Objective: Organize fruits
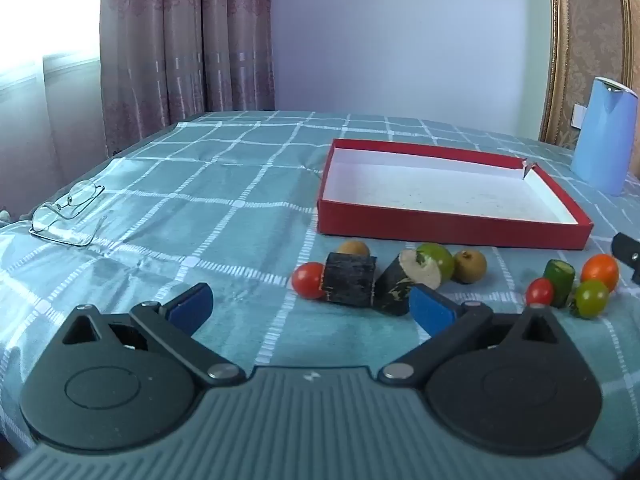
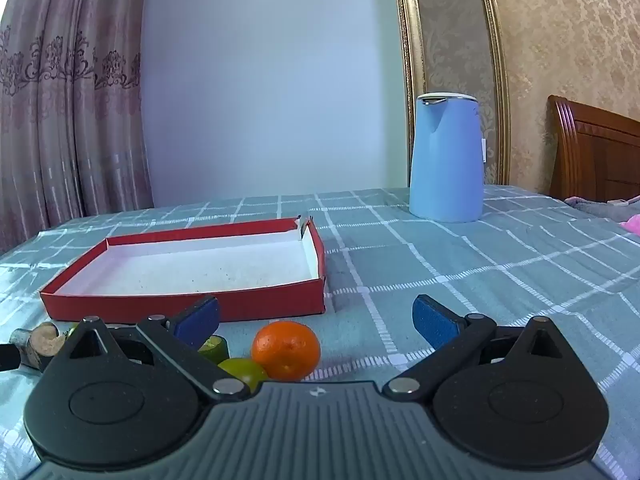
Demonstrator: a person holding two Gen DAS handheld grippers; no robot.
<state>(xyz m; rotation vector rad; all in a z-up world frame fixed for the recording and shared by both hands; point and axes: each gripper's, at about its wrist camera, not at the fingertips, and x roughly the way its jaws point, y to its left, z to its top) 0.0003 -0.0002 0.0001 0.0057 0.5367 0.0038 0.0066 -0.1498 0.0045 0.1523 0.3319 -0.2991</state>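
A shallow red tray (image 1: 452,233) with a white inside lies on the checked cloth; it also shows in the right wrist view (image 2: 184,300). In front of it lie small fruits and pieces: a red tomato (image 1: 307,280), two dark cut chunks (image 1: 349,284), a green tomato (image 1: 438,259), two brown fruits (image 1: 470,266), a cucumber piece (image 1: 559,282), an orange tomato (image 1: 600,272). My left gripper (image 1: 312,306) is open, just short of the chunks. My right gripper (image 2: 316,320) is open above an orange tomato (image 2: 286,350) and a green one (image 2: 243,370).
Eyeglasses (image 1: 68,214) lie at the left of the cloth. A tall blue kettle (image 2: 446,158) stands behind the tray to the right. Curtains hang at the left, a wooden headboard (image 2: 596,152) at the far right. The right gripper's tip (image 1: 626,250) shows at the right edge.
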